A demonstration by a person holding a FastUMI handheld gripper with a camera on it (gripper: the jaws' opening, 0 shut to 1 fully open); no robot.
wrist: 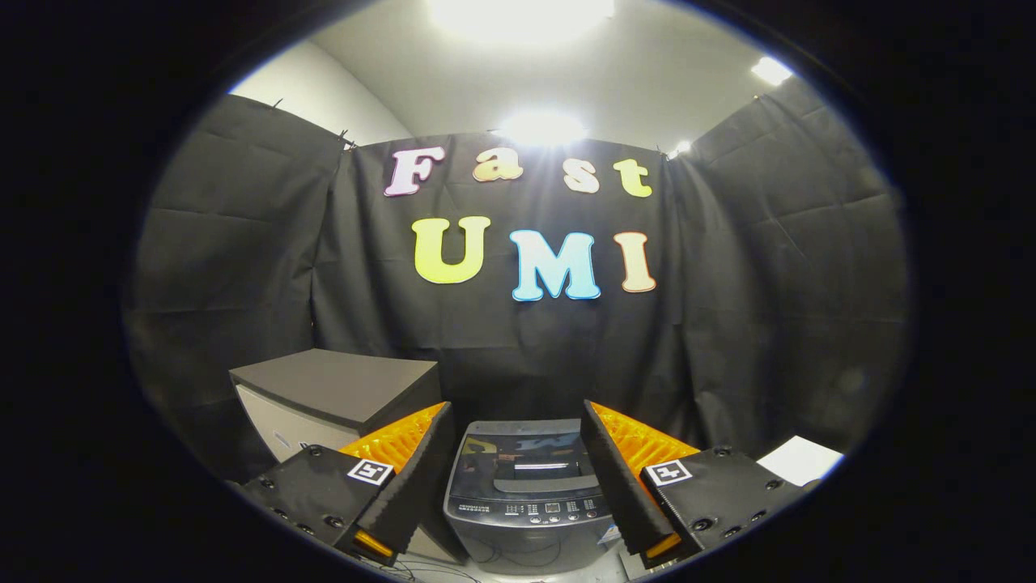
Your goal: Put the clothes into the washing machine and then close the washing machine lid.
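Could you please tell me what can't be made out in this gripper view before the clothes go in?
- Washer drum: hidden under its shut, reflective lid.
- Washer base: cut off by the view's lower edge, sides covered by the fingers.
- Panel markings: too small.
- Box front: partly behind the left finger.
- White sheet: cut off by the edge.
- Gripper: jaws open, holding nothing.

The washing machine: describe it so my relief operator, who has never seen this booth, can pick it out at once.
Start at the black cloth wall; at its foot stand two boxy things. The washing machine is the grey top-loader seen between and beyond the open claw's fingers, which hold nothing. Unlike the plain flat-topped cabinet beside it, it has a glossy dark lid, shut, and a row of buttons along its front edge.
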